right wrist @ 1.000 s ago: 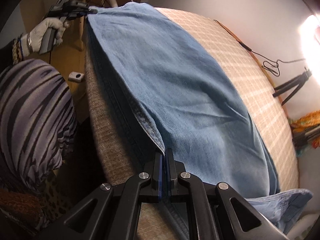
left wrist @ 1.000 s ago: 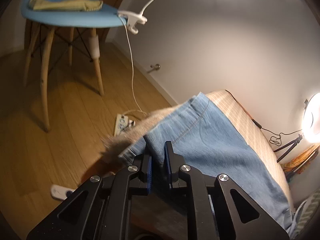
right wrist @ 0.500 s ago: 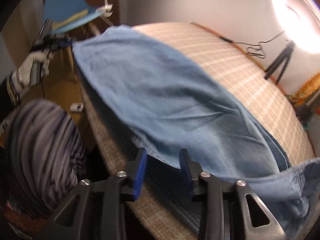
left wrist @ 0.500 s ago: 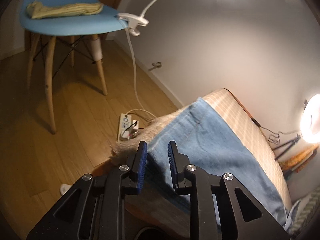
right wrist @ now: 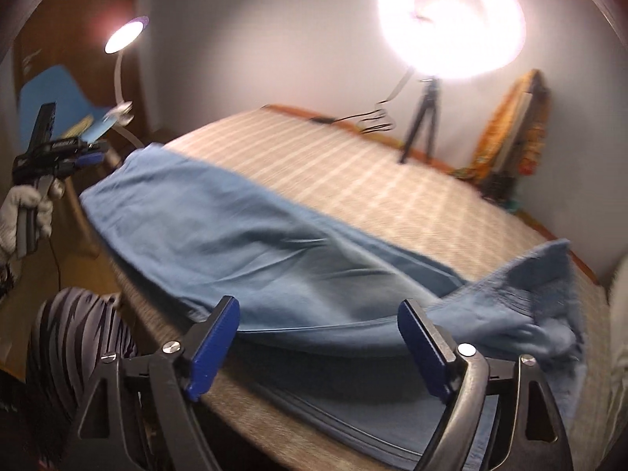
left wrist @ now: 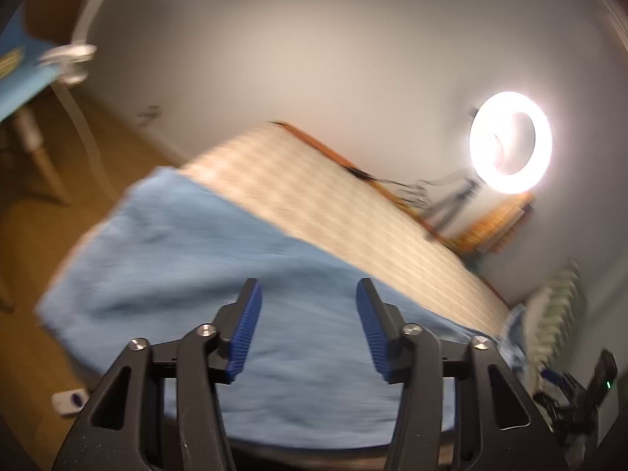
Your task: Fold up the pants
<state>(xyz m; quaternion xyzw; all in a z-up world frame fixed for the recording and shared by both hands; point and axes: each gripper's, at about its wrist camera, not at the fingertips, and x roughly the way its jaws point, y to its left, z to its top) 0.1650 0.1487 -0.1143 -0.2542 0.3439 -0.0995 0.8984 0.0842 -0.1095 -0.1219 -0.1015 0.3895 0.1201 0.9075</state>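
Right wrist view: both tongs (right wrist: 314, 333) (left wrist: 306, 329) have let go, spreading empty above the jeans (right wrist: 243, 243); this fold looks laid.

Ring light (right wrist: 451, 19) on tripod (right wrist: 422, 117) beyond the jaws, desk lamp (right wrist: 123, 35) and blue chair (right wrist: 51, 90) far left.

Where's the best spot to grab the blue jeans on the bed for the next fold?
Probably the rumpled end of the jeans nearest the right hand-held gripper, whose jaws are opening with nothing between them. That end stands up off the bed cover in loose folds, so coming in low from the near bed edge lets the fingers close on a raised edge.
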